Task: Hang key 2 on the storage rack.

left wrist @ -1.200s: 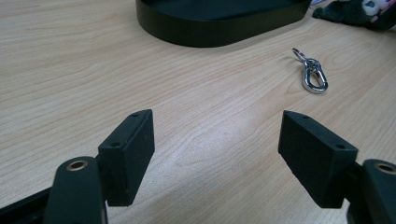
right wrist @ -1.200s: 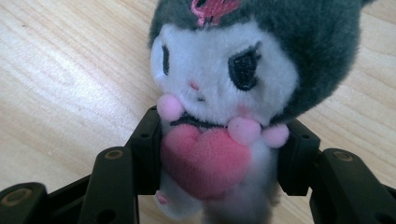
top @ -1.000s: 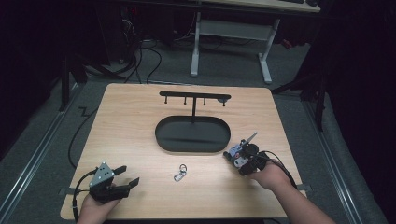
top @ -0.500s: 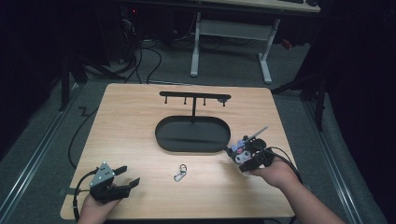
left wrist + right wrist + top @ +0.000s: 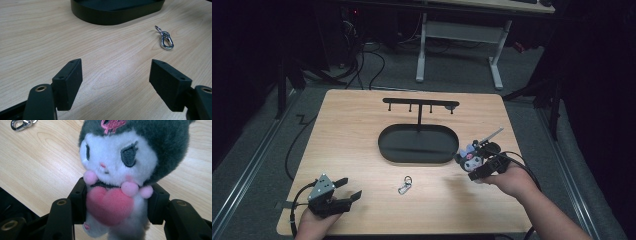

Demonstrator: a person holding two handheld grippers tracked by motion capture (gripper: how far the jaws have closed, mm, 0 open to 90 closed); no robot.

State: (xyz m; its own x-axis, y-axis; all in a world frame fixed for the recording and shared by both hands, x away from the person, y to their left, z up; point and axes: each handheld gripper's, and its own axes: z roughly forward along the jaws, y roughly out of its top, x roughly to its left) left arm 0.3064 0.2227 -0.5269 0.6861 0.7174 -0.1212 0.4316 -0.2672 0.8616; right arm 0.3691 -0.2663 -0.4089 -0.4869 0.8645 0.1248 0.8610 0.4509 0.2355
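High view: wooden counter point(image 5: 362, 130). Black oval tray point(image 5: 418, 144) at centre, with a black hook rack point(image 5: 420, 104) on a post rising from its 12 o'clock edge. Silver carabiner clip point(image 5: 405, 184) lies on the counter at 6 o'clock of the tray, apart from it. Right gripper point(image 5: 475, 163) at 3 o'clock of the tray, just off its rim, clamped on a plush doll point(image 5: 468, 157) with a dark hood and white face, lifted off the counter. Left gripper point(image 5: 346, 191) at the 7 o'clock corner of the counter, jaws spread wide, nothing between them.

Left gripper view: both black pads point(image 5: 70, 81) wide apart over bare wood. Clip point(image 5: 165, 40) at 1 o'clock, tray wall point(image 5: 110, 15) at 12 o'clock.

Right gripper view: plush doll point(image 5: 120, 170) upright, pads pressing its body at 9 and 3 o'clock, a pink heart point(image 5: 110, 206) on its chest. Clip point(image 5: 21, 123) at 11 o'clock.
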